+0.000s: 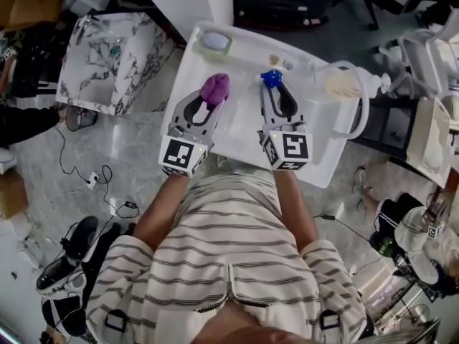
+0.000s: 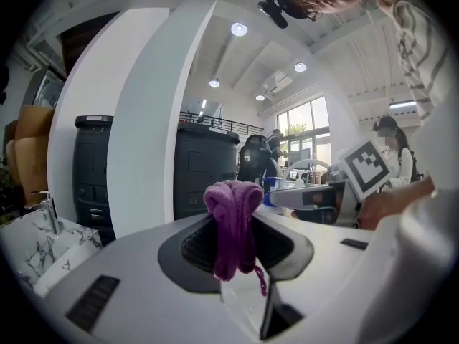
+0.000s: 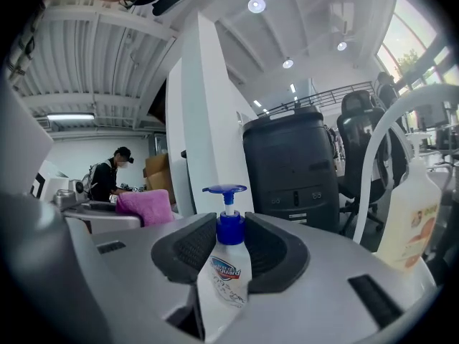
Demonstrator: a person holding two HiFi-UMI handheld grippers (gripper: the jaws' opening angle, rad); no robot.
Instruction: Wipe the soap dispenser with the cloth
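Head view showed both tongs side by side above the white counter (image 1: pixel 237 138), with open space between them. The left tongs (image 1: pixel 209 104) were clamped on the purple cloth (image 1: pixel 216 87), whose wad stuck out past their tips. The right tongs (image 1: pixel 277 95) gripped the soap dispenser (image 1: pixel 270 78), its blue pump head just beyond their tips. Cloth and dispenser were apart, so wiping had probably not begun, and the step in hand looked like bringing them together.

Left gripper view showed the cloth (image 2: pixel 233 217) bunched between the pads, with a rounded fold standing above them and a loose thread hanging below. Only that fold could serve as a wiping face. It would be best to lead with the fold and keep the hard tips of the tongs off the plastic.

Right gripper view showed the dispenser (image 3: pixel 229 267) upright between the jaws, held at the shoulder under the blue collar, with the label facing back toward the camera. The cloth (image 3: pixel 145 208) lay off to the left of these tongs, and a second pump bottle (image 3: pixel 412 217) stood to their right. Much of the body sat inside the grip. A good wipe would likely run along the exposed neck and sides, and the bottle would then be turned to show fresh faces. The hold should stay firm and the pump head should be left unpressed.
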